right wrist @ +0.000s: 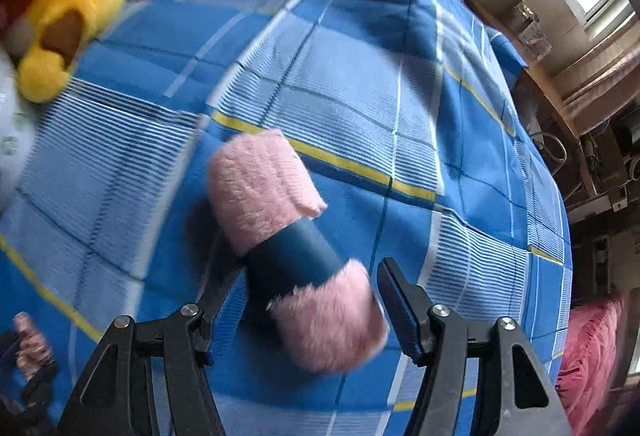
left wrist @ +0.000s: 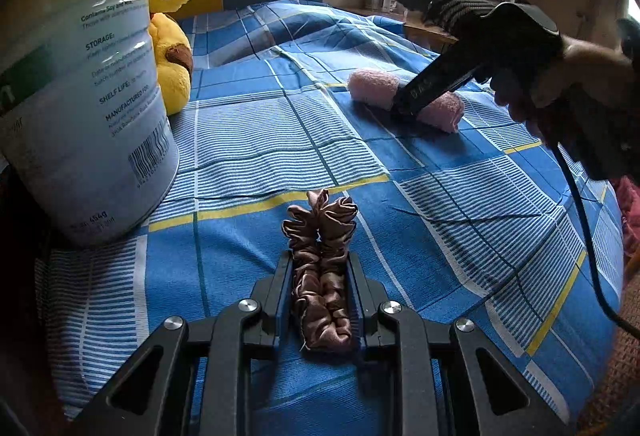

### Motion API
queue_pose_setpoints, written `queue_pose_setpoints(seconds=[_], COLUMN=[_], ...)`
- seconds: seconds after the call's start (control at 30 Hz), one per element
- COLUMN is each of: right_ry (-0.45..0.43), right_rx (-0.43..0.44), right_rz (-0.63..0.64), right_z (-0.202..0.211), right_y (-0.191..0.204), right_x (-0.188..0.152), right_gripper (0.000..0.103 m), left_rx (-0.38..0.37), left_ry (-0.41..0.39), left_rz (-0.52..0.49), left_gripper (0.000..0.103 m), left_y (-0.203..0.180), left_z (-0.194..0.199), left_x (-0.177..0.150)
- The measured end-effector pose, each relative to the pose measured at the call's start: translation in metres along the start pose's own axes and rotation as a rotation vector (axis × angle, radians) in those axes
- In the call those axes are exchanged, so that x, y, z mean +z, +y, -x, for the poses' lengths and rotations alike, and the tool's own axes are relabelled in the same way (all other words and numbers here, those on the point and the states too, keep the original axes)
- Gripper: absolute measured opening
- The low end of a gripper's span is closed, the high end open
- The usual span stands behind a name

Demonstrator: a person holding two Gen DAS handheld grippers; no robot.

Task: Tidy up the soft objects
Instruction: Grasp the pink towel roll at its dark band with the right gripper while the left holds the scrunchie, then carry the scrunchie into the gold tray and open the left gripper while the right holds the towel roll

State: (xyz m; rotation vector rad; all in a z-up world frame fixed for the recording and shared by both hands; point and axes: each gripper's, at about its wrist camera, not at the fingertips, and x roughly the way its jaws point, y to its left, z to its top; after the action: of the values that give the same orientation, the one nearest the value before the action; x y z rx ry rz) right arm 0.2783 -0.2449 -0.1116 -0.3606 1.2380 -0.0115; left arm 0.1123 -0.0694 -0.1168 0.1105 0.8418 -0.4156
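Soft stuff is spread over the bed (left wrist: 248, 140), largest first: a yellow plush toy (left wrist: 172, 48) is propped beside a big tin (left wrist: 84, 84) at the left, and a rolled pink towel (right wrist: 280, 236) with a blue band is laid out mid-bed. The towel's long axis is crossed by the right gripper (right wrist: 304, 300), fingers spread either side, not yet pressing, so that hand is clearly nearer. A brown scrunchie (left wrist: 320, 268) is pinched lengthwise in the left gripper (left wrist: 320, 288).

We see 1 brown satin scrunchie (left wrist: 322, 268) pinched flat, and 1 pink rolled towel (right wrist: 296, 248), blue-banded, lying on the bedspread.
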Motion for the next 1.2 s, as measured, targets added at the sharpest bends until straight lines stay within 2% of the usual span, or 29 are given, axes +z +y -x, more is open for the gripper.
queue_pose_setpoints(seconds=[0.03,0.1,0.23,0.33,0.37,0.4,0.43,0.5,0.67,0.83,1.03,1.2], right_ry=[-0.009,-0.004,0.008,0.068,0.079,0.073,0.012,-0.050,-0.073,-0.085,-0.094,-0.108], right_rx=[0.048,0.040,0.142,0.272,0.288,0.274,0.238,0.240,0.254,0.209,0.205,0.184], right_rz=[-0.037,-0.055,-0.081,-0.165,-0.168,-0.158,-0.147,-0.196,-0.192,-0.147,-0.118,-0.092], right_z=[0.002,0.006,0.033,0.043,0.041,0.040,0.042,0.044,0.044,0.049,0.046,0.042], right_y=[-0.004,-0.004,0.005,0.012,0.019,0.023,0.027,0.024,0.018,0.031,0.033,0.041], right_x=[-0.002,-0.008,-0.042,-0.077,-0.090,-0.098,-0.108,-0.118,-0.123,-0.126,-0.120,-0.119], right_gripper=[0.050,0.040,0.038,0.038,0.039,0.042,0.042,0.042,0.044,0.043,0.043,0.043], left_rx=[0.000,0.001,0.001,0.006,0.007,0.008,0.008,0.009,0.014,0.028,0.041,0.054], left_ry=[-0.001,-0.001,-0.002,-0.003,-0.003,-0.002,-0.002,-0.002,0.002,0.005,0.013,0.007], left_rz=[0.000,-0.001,-0.003,-0.008,-0.008,-0.008,-0.009,-0.009,-0.011,-0.018,0.019,0.029], left_gripper=[0.025,0.025,0.025,0.025,0.025,0.025,0.025,0.025,0.025,0.025,0.017,0.017], left_y=[0.000,-0.001,-0.001,-0.002,-0.002,-0.003,-0.002,-0.002,-0.003,-0.006,-0.002,-0.001], left_z=[0.000,0.000,0.000,0.000,0.000,0.000,0.000,0.000,0.000,0.000,0.004,0.018], left_x=[0.000,0.000,0.000,0.000,0.000,0.000,0.000,0.000,0.001,0.002,0.003,-0.002])
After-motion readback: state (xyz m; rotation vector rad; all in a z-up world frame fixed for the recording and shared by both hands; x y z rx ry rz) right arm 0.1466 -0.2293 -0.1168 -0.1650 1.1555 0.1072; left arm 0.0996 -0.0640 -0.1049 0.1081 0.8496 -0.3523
